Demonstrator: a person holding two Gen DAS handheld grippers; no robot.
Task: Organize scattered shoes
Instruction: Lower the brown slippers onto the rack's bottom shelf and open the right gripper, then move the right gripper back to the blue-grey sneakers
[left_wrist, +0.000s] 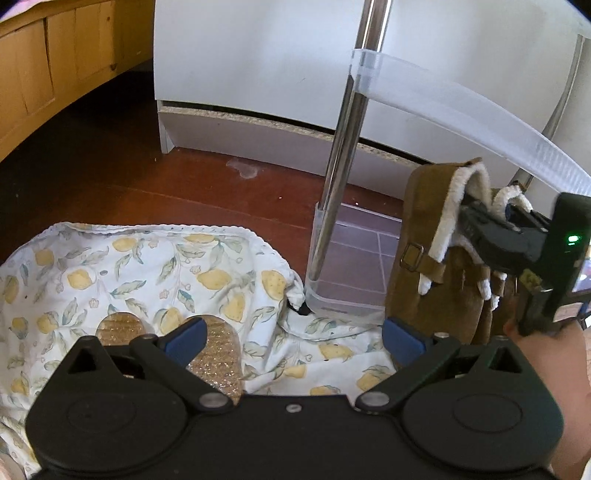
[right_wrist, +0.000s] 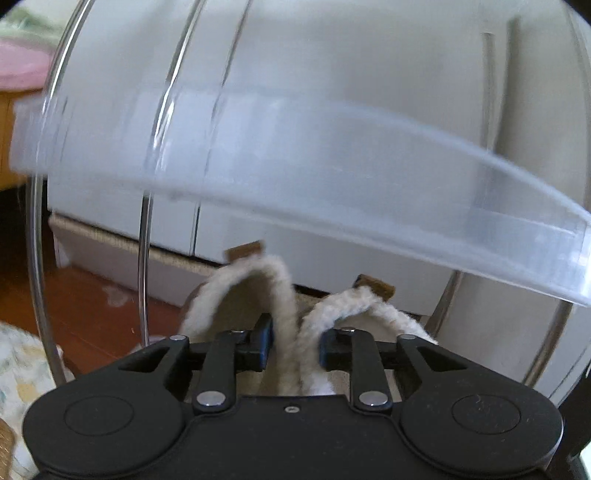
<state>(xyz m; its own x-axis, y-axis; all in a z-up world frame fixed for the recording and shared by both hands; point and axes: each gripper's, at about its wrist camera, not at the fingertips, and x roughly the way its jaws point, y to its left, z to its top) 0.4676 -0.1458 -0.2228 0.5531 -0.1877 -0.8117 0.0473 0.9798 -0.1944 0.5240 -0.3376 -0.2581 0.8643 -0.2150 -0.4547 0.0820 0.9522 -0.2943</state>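
The right gripper (right_wrist: 295, 345) pinches the fleece cuffs of two brown boots (left_wrist: 436, 266), at the right of the left view beside the rack (left_wrist: 461, 110). The left gripper (left_wrist: 291, 338) hangs wide open, empty, above a gold shoe (left_wrist: 216, 354) on the lemon-print cloth (left_wrist: 129, 266) at lower left.

A dark red-brown floor (left_wrist: 110, 177) carries everything — a lemon-print cloth (left_wrist: 129, 273) spreads over its near left, with two glittery gold soles (left_wrist: 218, 354) lying on it. To the right stands a clear-shelved rack (left_wrist: 343, 273), and a white cabinet (left_wrist: 258, 74) stands far behind.
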